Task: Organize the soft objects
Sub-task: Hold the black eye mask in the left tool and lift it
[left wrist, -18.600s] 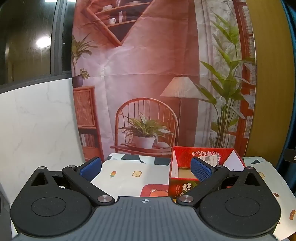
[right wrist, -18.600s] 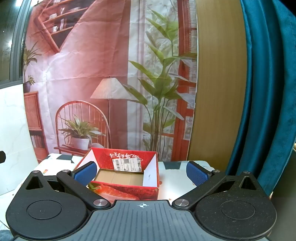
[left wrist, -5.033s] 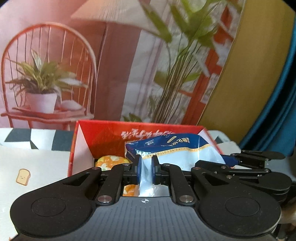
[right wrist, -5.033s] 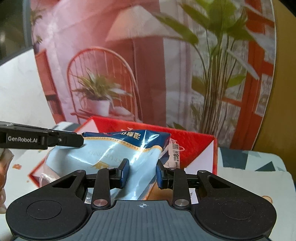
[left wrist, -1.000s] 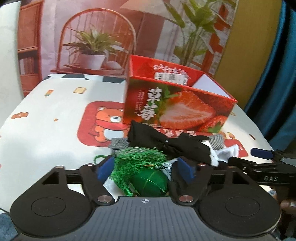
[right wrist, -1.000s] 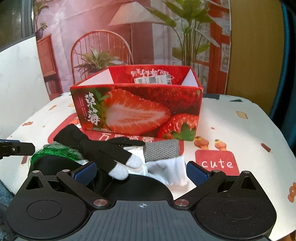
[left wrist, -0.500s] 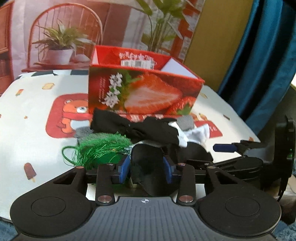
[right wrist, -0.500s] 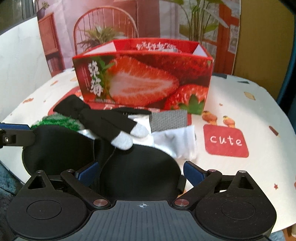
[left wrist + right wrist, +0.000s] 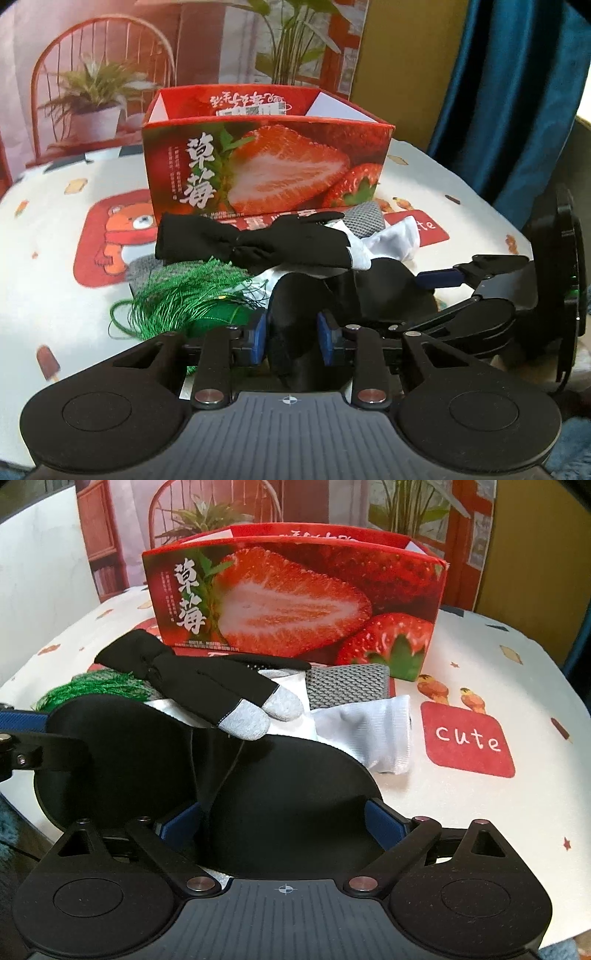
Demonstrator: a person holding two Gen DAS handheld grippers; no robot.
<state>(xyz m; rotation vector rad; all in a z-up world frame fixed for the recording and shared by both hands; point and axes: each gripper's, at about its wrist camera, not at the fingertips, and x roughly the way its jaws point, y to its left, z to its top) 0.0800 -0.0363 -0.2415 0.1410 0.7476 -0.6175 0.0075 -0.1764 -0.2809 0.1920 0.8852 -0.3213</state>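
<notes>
A black eye mask (image 9: 295,306) is pinched by its left cup between the blue pads of the left tongs (image 9: 291,338), which are drawn narrow around it. In the right wrist view the other cup of the same mask (image 9: 291,794) is seen lodged between the pads of the right tongs (image 9: 284,829), whose jaws stand fairly wide and press against its edges on both sides. The mask is held at the near edge of the worktop (image 9: 48,266), at 6 o'clock of the pile.

Beyond the mask, toward 12 o'clock, a black glove (image 9: 207,686) with grey fingertips is laid across the heap, resting on a white cloth (image 9: 373,731) and a grey knitted piece (image 9: 347,686). At 9 o'clock of the mask a green tassel (image 9: 184,295) is spread out, touching the left pad of the left tongs.

Behind the pile, at 12 o'clock, a red strawberry box (image 9: 266,166) is stood open-topped on the cartoon-printed cover. Its contents cannot be seen from either view.
</notes>
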